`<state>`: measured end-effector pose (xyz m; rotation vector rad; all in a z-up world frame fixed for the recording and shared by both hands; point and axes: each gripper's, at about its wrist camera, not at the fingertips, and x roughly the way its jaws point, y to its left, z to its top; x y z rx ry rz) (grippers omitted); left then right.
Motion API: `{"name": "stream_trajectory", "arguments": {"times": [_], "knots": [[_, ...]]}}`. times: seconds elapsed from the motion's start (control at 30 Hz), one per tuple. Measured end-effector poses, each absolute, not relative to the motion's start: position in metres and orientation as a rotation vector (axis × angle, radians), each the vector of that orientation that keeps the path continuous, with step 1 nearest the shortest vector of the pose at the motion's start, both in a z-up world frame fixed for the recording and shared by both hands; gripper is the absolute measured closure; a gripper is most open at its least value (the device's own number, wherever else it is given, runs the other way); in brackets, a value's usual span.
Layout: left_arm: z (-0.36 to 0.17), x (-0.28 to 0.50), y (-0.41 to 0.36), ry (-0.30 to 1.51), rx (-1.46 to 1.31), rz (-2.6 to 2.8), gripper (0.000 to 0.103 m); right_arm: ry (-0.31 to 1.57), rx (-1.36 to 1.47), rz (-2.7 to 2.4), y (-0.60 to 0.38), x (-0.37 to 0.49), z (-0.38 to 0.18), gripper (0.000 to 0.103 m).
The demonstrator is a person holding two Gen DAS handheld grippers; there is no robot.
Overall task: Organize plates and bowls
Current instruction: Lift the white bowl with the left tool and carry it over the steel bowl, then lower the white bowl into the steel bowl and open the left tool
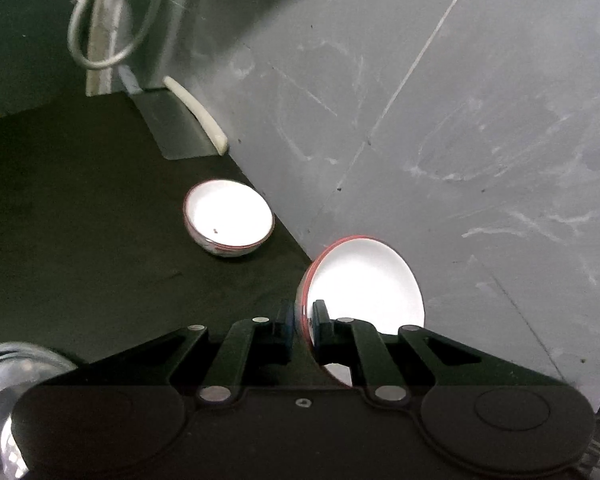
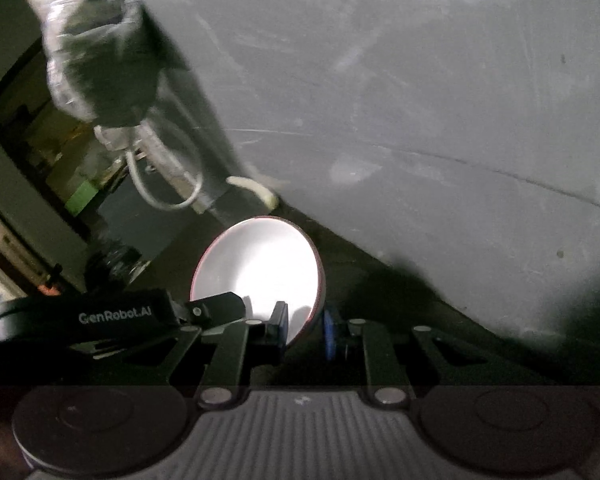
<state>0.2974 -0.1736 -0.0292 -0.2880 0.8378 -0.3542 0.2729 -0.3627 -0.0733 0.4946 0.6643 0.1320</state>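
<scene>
Left gripper (image 1: 303, 320) is pinching a tilted bowl's (image 1: 364, 280) rim. Right gripper (image 2: 305, 320) is clamping another bowl (image 2: 260, 268). Only the left view is showing a third bowl (image 1: 229, 220) resting on the dark counter (image 1: 80, 220).

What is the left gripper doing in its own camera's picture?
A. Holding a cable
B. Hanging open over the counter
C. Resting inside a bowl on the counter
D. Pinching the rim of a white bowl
D: the left gripper has one finger on each side of the bowl rim.
</scene>
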Motion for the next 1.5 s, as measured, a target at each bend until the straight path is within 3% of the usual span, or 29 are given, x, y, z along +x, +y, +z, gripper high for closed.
{"name": "stream_trajectory", "arguments": {"times": [0.37, 1.5], "knots": [[-0.019, 0.241, -0.142, 0.824, -0.343, -0.331, 0.094, 0.687, 0.35, 0.248, -0.339, 0.239, -0.046, 0.083], [-0.086, 0.196, -0.098, 1.129, -0.413, -0.274, 0.092, 1.018, 0.234, 0.402, -0.309, 0.208, -0.08, 0.083]]}}
